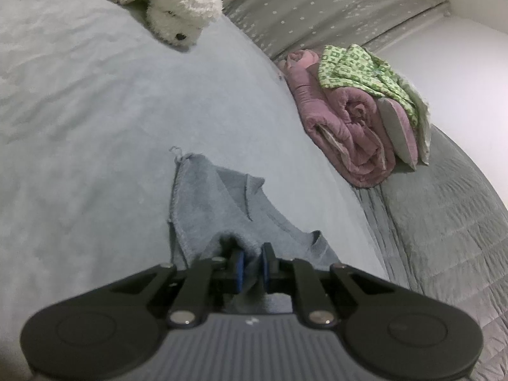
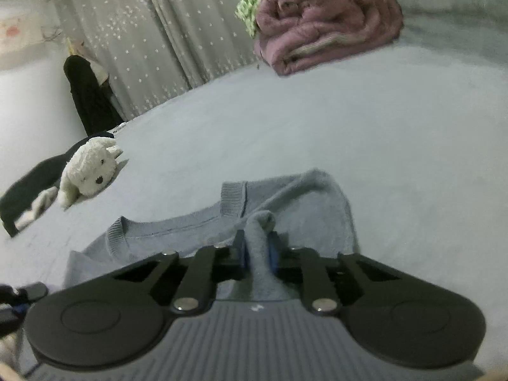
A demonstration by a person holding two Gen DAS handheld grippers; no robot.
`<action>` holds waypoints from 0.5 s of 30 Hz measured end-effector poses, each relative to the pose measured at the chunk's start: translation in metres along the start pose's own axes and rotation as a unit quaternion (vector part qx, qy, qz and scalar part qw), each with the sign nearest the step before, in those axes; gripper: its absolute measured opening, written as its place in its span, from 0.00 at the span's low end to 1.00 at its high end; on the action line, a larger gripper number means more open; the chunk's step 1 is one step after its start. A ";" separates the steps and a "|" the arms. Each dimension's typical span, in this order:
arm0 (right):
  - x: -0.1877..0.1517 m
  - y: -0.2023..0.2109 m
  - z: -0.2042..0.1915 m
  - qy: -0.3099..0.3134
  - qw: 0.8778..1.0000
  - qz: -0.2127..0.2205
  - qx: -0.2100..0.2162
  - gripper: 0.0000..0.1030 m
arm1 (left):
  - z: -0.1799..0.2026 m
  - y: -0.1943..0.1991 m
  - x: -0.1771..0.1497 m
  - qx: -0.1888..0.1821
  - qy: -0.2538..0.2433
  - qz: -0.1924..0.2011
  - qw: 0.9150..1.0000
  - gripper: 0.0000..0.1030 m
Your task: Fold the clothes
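Note:
A light blue-grey sweater (image 1: 222, 203) lies crumpled on the pale bed sheet (image 1: 95, 111). My left gripper (image 1: 253, 262) is shut on a fold of its edge, low over the bed. In the right wrist view the same sweater (image 2: 197, 225) shows its ribbed collar and a cuff. My right gripper (image 2: 257, 247) is shut on a raised fold of it, and the pinched cloth stands up between the fingers. The part of the sweater under both grippers is hidden.
A white plush dog (image 1: 171, 6) lies at the far side of the bed; it also shows in the right wrist view (image 2: 90, 168). A folded pink quilt (image 1: 352, 117) with green patterned cloth (image 1: 358, 66) on it sits by the grey curtain (image 1: 317, 3). A dark garment (image 2: 85, 95) hangs at the left.

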State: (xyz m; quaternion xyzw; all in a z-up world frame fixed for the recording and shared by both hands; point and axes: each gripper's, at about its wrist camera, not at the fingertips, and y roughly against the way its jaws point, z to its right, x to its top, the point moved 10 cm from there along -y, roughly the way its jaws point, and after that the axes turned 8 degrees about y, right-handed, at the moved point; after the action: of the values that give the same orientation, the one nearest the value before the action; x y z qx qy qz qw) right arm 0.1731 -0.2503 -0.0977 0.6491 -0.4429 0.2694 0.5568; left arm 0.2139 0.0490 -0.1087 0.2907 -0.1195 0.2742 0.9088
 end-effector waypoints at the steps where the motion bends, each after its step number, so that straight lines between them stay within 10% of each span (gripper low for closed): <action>1: 0.003 0.002 -0.001 0.003 1.000 0.010 -0.002 0.14 | 0.002 0.001 0.001 -0.003 -0.003 0.001 1.000 0.09; 15: 0.047 0.009 0.015 -0.025 0.997 0.072 -0.004 0.13 | 0.042 -0.018 0.037 -0.023 -0.042 0.034 0.998 0.09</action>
State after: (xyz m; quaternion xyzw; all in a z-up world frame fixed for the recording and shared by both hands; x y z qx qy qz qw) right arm 0.1844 -0.2773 -0.0571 0.6197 -0.5030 0.2905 0.5277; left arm 0.2520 0.0282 -0.0695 0.2764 -0.1741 0.2899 0.8996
